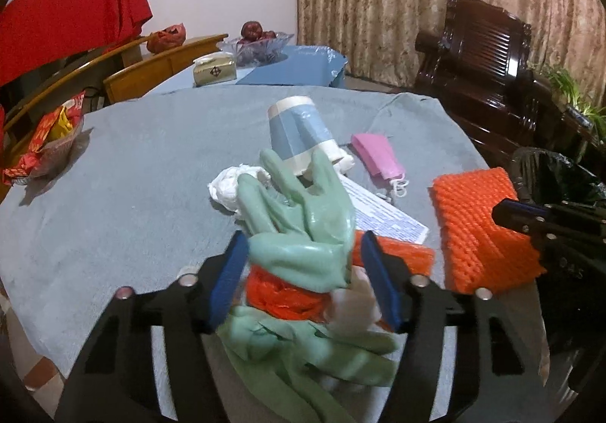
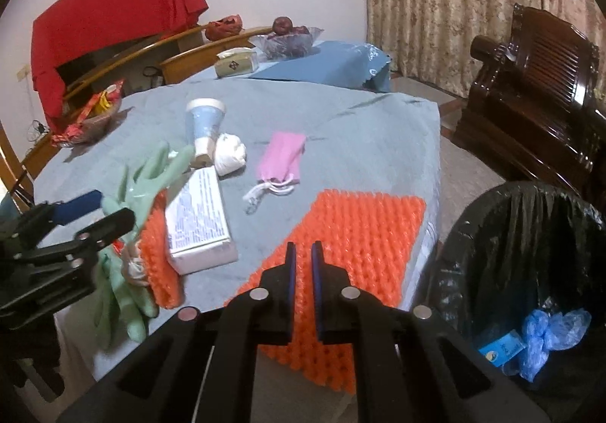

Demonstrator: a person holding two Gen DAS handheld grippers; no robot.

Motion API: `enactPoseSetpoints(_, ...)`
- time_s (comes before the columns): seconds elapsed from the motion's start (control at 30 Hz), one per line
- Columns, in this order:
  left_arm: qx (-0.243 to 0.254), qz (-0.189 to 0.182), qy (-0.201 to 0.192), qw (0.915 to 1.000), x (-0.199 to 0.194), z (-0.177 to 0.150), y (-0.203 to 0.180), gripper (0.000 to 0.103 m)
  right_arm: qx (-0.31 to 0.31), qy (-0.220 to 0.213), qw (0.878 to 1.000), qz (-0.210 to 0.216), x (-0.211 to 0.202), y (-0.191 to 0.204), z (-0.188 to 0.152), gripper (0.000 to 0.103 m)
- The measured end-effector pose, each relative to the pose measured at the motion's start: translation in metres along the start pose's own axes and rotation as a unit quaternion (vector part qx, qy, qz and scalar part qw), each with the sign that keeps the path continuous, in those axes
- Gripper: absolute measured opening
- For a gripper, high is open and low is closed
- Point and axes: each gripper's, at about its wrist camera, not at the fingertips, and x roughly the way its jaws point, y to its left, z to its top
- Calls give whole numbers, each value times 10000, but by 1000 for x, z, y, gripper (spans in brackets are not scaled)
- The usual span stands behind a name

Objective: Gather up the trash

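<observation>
Grey-blue cloth table (image 2: 360,127): left fingers (image 1: 261,271) half-spread around glossy green rubber glove (image 1: 303,226), right fingers (image 2: 316,256) pinching knobbly orange foam mat (image 2: 352,233).

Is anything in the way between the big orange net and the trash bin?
Nothing visible. The net lies at the table edge, pinched by the right gripper; the open bin stands just beside that edge.

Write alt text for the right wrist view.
The right tongs are shut on the near edge of an orange foam net lying on a grey-blue tablecloth. A bin lined with a black bag stands to the right, while the left tongs reach for green rubber gloves.
</observation>
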Motion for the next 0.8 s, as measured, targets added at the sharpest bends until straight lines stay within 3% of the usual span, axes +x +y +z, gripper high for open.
enactPoseSetpoints(0.07,-32,24,21,10000,2,1,3,50,-22,57,10000,-13,1,1,0,12)
enactPoseSetpoints(0.13,-35,43,23,10000,3,2,2,48,-18,115,9999,-92,2,1,0,38)
enactPoseSetpoints(0.2,-15,63,20,10000,3,1,1,48,-13,153,9998,-120,4,3,-3,48)
enactPoseSetpoints(0.27,20,75,19,10000,3,1,-1,53,-60,271,9995,-123,8,6,-8,53)
enactPoseSetpoints(0.33,10,58,11,10000,3,1,-1,59,-76,359,9992,-174,13,8,-13,68)
enactPoseSetpoints(0.47,4,60,38,10000,7,1,-1,64,-94,485,9985,-236,27,10,-21,73)
enactPoseSetpoints(0.57,-3,69,38,10000,8,0,0,60,-181,432,9982,-369,32,14,-25,72)
enactPoseSetpoints(0.67,-36,124,24,9999,8,1,1,48,-341,348,9978,-447,31,18,-27,57)
enactPoseSetpoints(0.73,-45,125,19,9999,8,1,1,45,-296,316,9983,-397,28,15,-24,33)
enactPoseSetpoints(0.8,-45,157,-3,9999,6,0,1,41,-191,363,9988,-279,26,9,-21,19)
